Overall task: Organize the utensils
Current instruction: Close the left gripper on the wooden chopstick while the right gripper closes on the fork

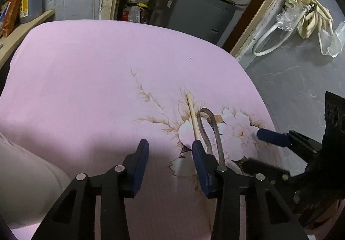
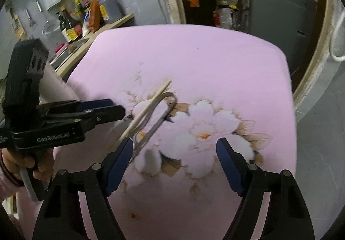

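Pink cloth (image 1: 90, 80) printed with pale flowers covers the table. In the left wrist view the left gripper (image 1: 170, 154) hangs over it with jaws apart and nothing between them; its right finger hides the near end of a wooden chopstick (image 1: 192, 115) and part of the metal tongs (image 1: 207, 126) lying just beside it. The tongs' arms spread from a looped bend, clamped on nothing; their tips are hidden. At the far right, the right gripper (image 2: 174, 153) also stands open and empty, blurred in the right wrist view, its left finger covering the tongs' lower end.
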The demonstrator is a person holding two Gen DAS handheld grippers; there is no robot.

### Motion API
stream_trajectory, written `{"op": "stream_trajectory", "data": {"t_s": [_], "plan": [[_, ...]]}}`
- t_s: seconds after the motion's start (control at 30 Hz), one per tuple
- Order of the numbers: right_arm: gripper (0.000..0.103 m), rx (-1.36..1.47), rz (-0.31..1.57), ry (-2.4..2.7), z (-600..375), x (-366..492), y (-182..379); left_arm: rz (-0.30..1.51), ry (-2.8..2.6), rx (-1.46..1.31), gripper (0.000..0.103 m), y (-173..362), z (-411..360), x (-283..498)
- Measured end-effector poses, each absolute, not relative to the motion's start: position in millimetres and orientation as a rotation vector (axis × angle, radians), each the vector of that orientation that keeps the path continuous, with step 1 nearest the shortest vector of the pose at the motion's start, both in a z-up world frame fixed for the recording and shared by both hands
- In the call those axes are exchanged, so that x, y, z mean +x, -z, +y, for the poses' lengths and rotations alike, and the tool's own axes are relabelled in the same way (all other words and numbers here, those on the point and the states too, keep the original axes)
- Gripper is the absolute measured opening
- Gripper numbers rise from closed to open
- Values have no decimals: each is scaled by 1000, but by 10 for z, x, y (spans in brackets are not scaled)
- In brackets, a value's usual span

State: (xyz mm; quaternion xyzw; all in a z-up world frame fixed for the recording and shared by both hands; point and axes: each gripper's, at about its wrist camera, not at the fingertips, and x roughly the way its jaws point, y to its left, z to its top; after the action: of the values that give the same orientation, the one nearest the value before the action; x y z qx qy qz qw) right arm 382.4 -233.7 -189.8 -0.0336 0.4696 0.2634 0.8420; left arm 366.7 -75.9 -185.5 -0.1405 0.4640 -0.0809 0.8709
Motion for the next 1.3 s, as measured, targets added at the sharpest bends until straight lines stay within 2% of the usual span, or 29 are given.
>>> {"op": "stream_trajectory", "data": {"t_s": [0.23, 0.57, 0.8, 1.2, 1.3], "plan": [[73, -109, 1020, -555, -2228, 3846, 1961, 987, 149, -284, 33, 1863, -747, 3674], [72, -187, 1082, -521, -2127, 3895, 1963, 993, 148, -288, 33, 1861, -739, 3677], [72, -190, 1103, -485, -2403, 3841, 1944, 1007, 217, -313, 33, 1862, -752, 3685], [71, 32, 1116, -436, -2859, 3897, 2007, 1055, 260, -178, 33, 1860, -1055, 3962], [71, 88, 1112, -431, -2903, 3955, 1994, 1064, 254, -147, 27, 1852, -1084, 4048]]}}
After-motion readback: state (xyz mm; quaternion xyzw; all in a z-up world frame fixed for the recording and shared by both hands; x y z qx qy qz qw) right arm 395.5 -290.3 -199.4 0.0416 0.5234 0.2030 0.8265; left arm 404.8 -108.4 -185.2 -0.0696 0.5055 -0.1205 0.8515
